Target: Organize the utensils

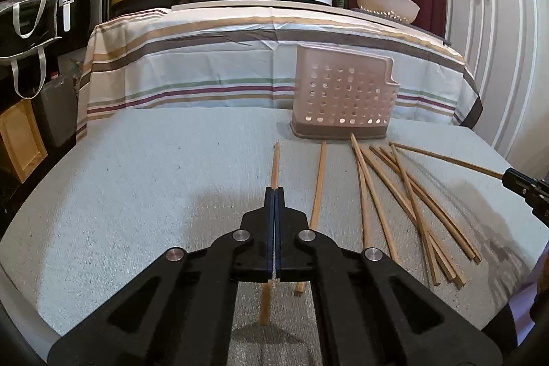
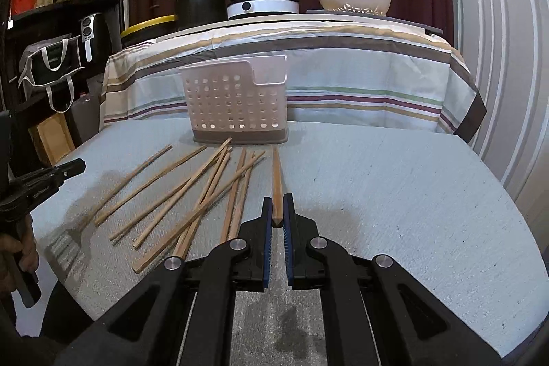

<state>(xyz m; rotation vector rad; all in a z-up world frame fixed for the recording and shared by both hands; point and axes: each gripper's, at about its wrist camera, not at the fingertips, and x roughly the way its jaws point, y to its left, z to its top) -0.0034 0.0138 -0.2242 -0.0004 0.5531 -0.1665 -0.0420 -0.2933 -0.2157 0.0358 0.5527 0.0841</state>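
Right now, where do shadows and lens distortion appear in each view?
Left wrist view: the left gripper casts a soft shadow on the table; straight edges bow toward the rim. Right wrist view: a similar shadow lies beside the right gripper; the cabinet door curves.

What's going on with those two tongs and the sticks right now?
Left tongs shut, empty, above the table. Right tongs clamped on one wooden chopstick. Perforated pale plastic utensil caddy standing empty-looking. Path clear; loose wooden chopsticks scattered before it.

Chopstick [image 1: 274, 165] middle hidden behind the left jaws, holder [image 1: 343, 95] interior unseen.
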